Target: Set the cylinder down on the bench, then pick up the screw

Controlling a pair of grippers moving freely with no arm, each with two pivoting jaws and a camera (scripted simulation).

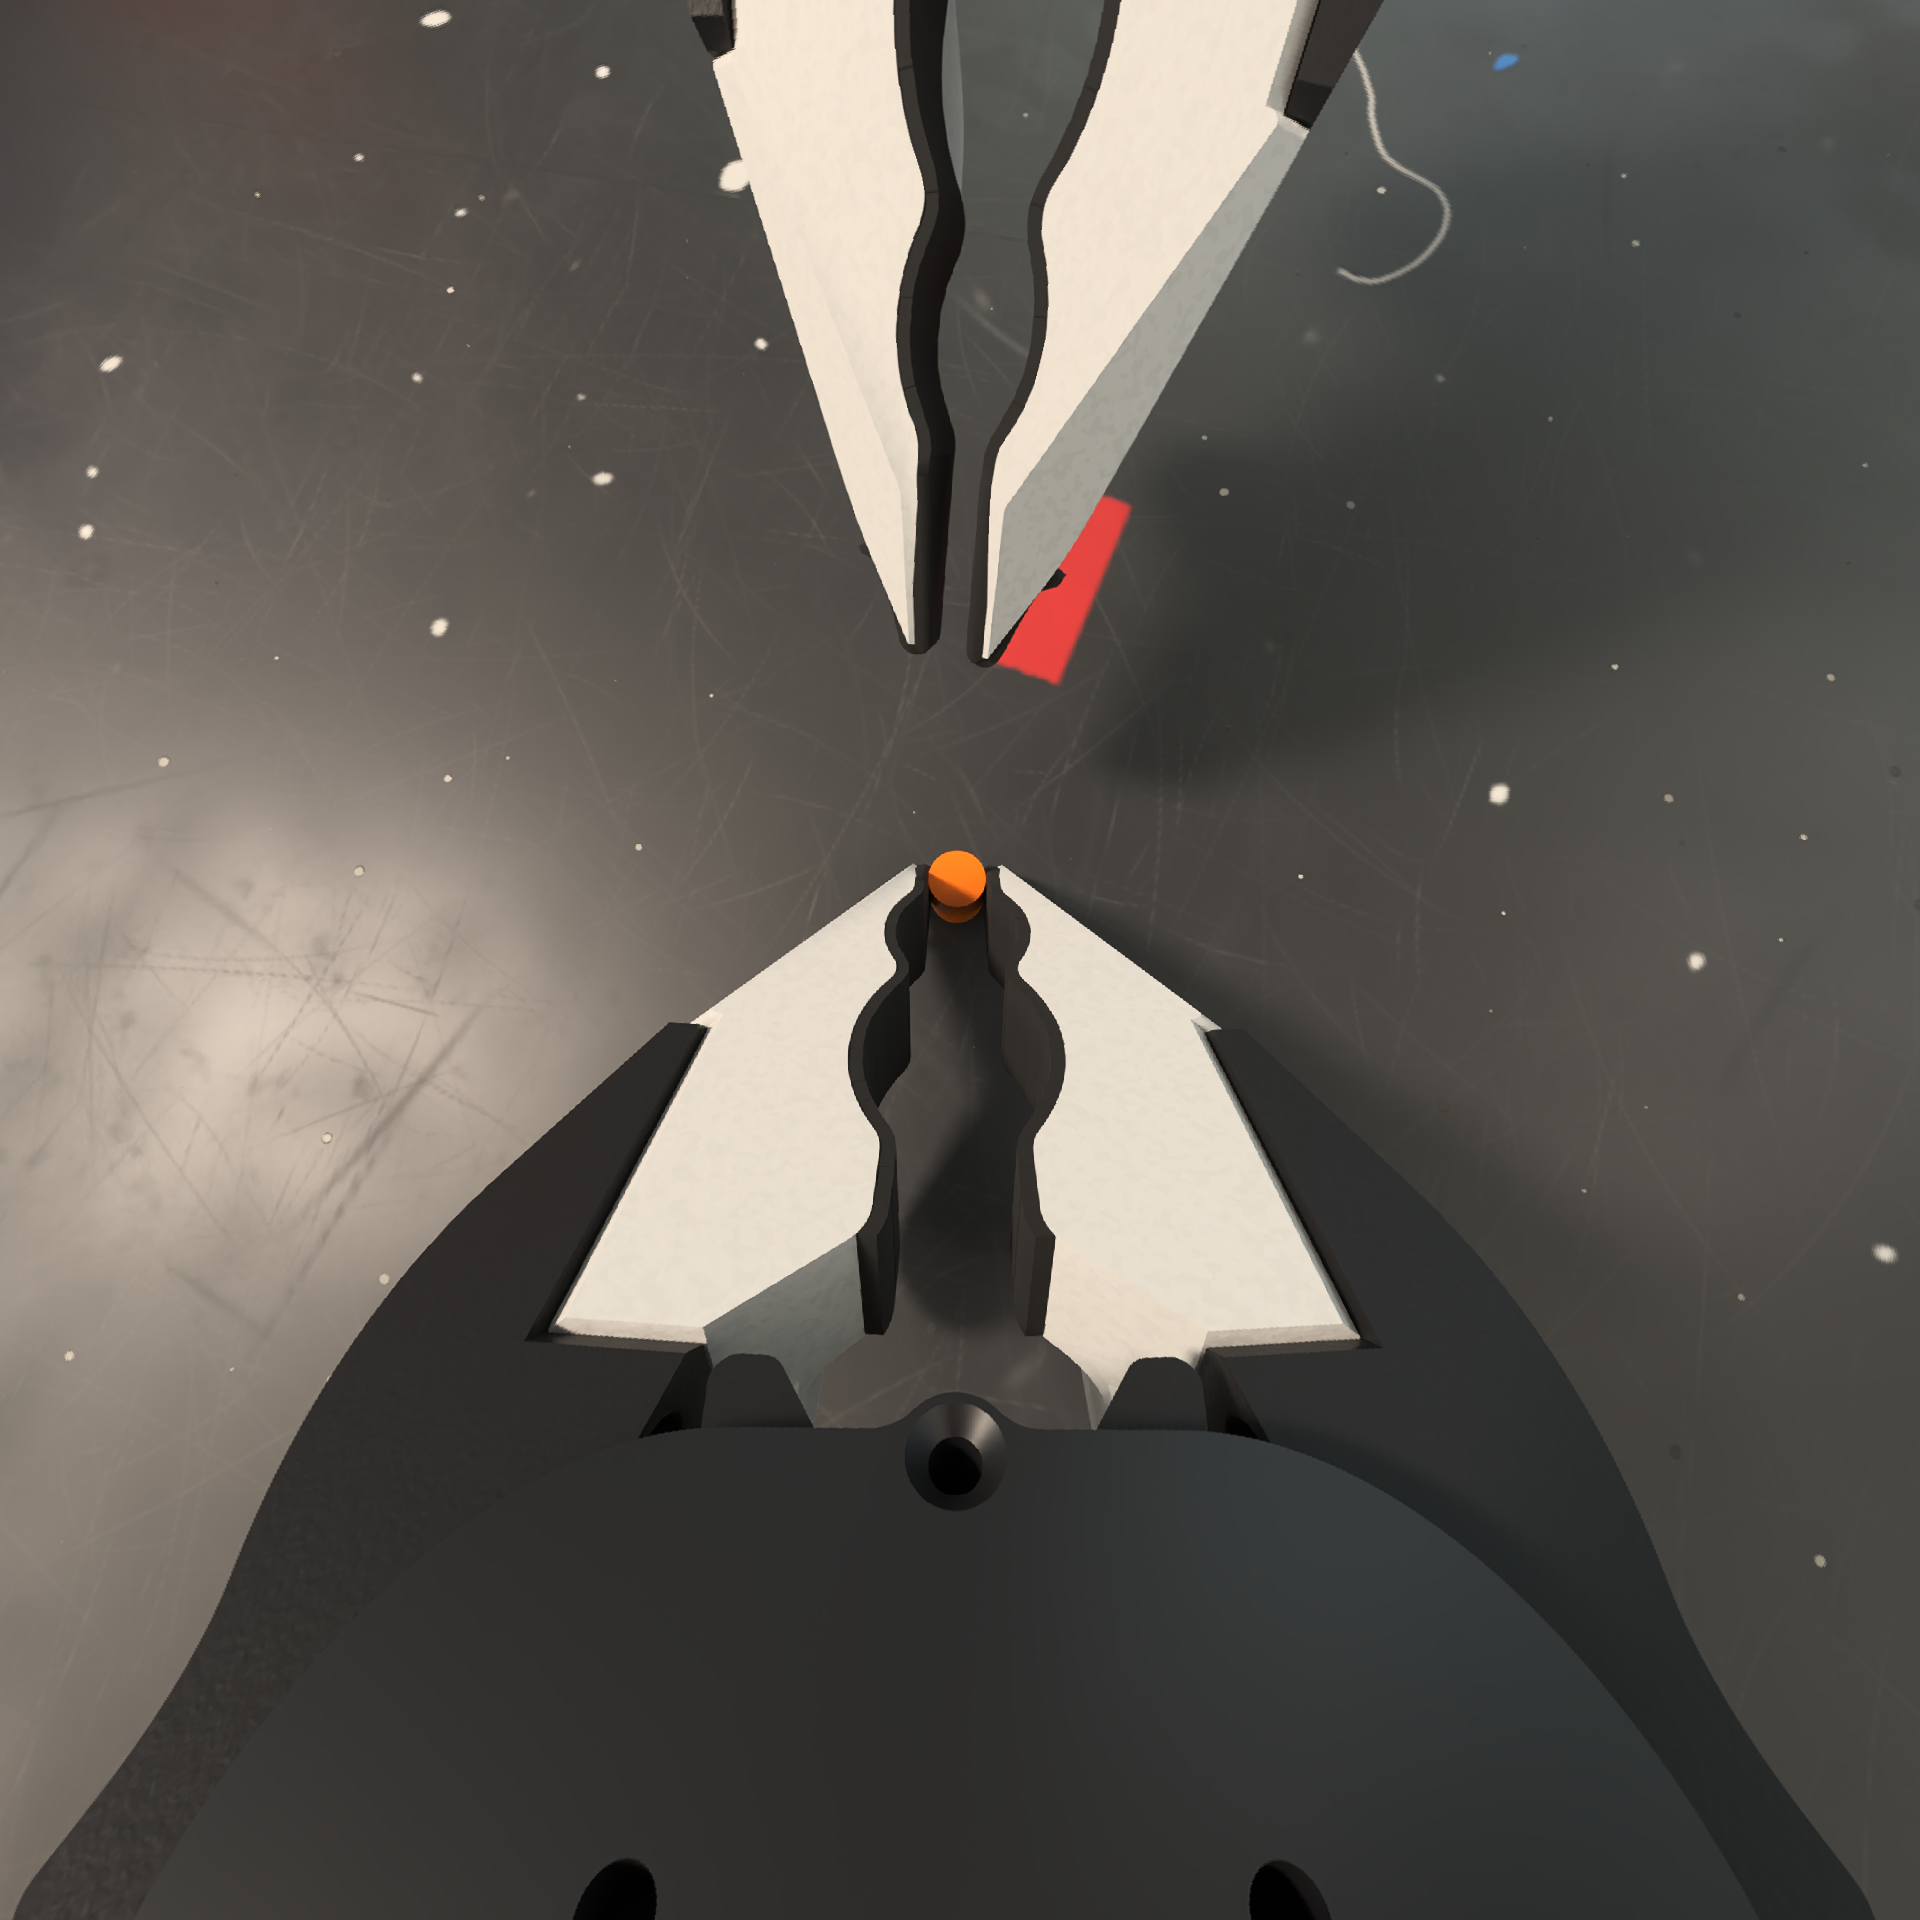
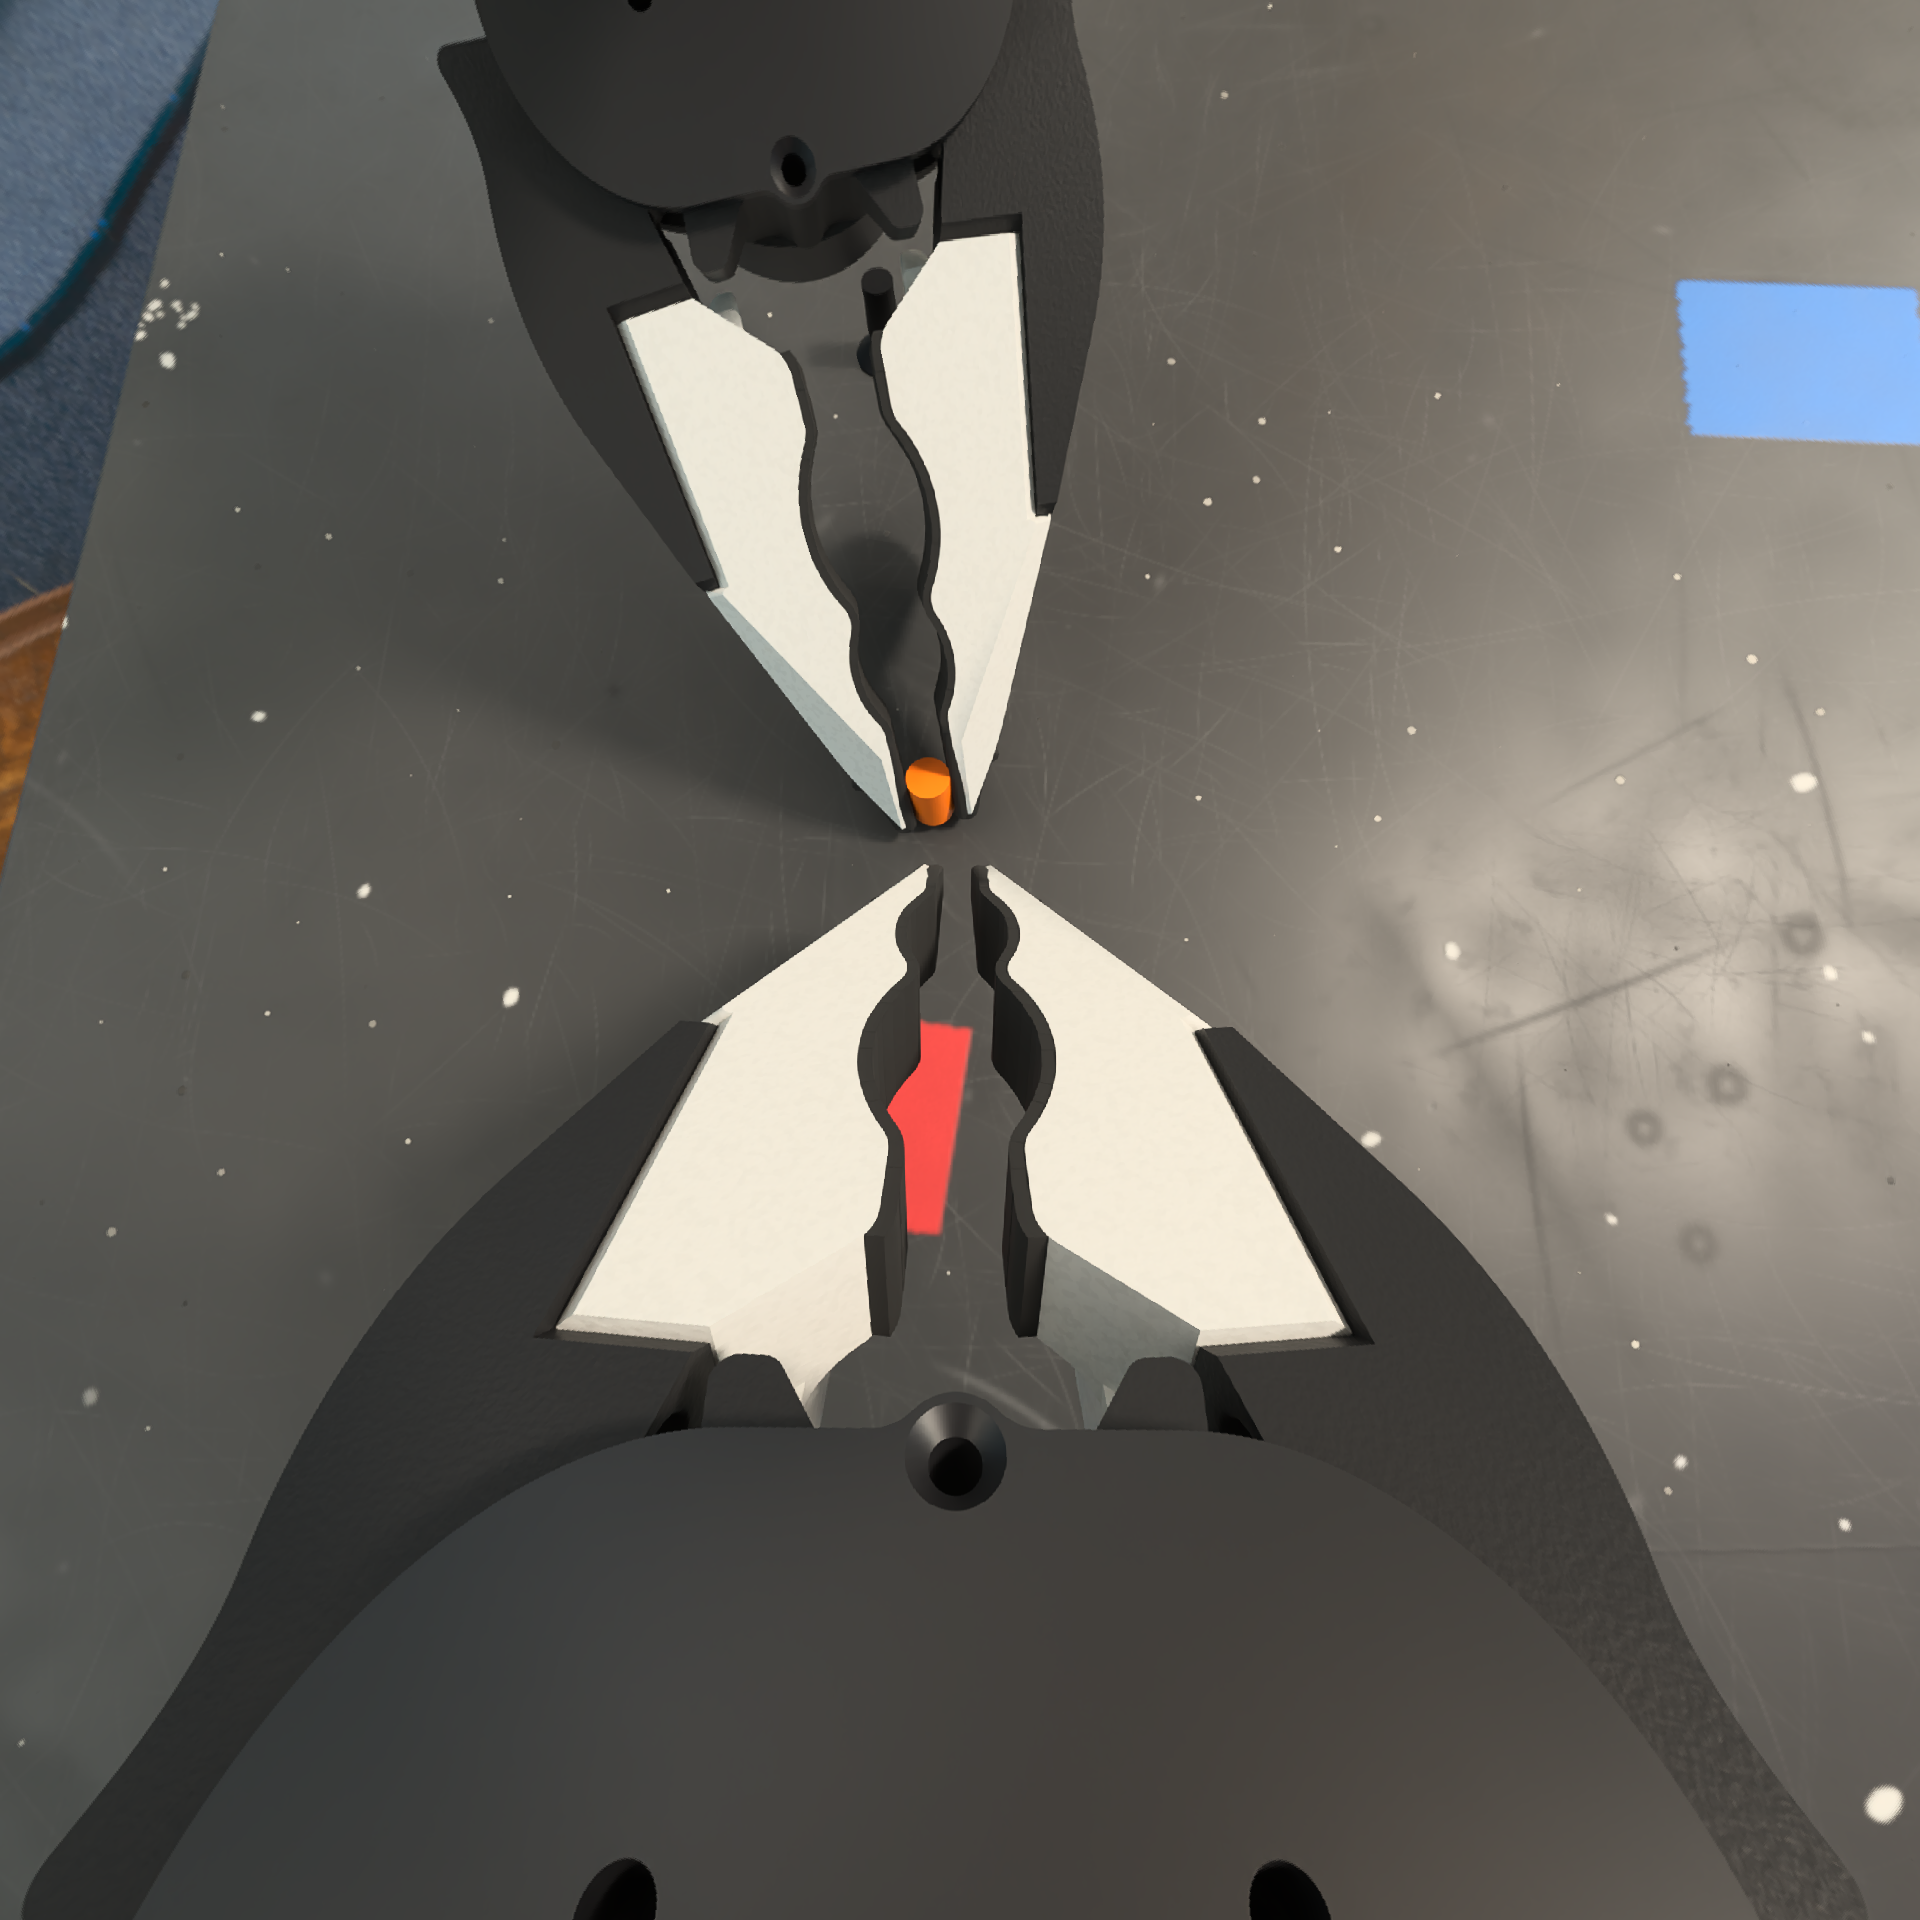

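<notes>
Orange cylinder (image 1: 956, 881): pinched at the tips of left gripper (image 1: 956, 878), low over mid-bench (image 1: 312, 623), well clear of the edges. Right gripper (image 2: 956, 873): nearly closed, empty, above red tape (image 2: 935, 1122). Screw: not visible. Step: set-down. Next: lower, spread the fingers, withdraw.

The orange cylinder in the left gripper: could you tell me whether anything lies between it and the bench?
Nothing visible does. The orange cylinder sits pinched at the left gripper's tips over bare bench; the red patch lies under the right gripper.
</notes>
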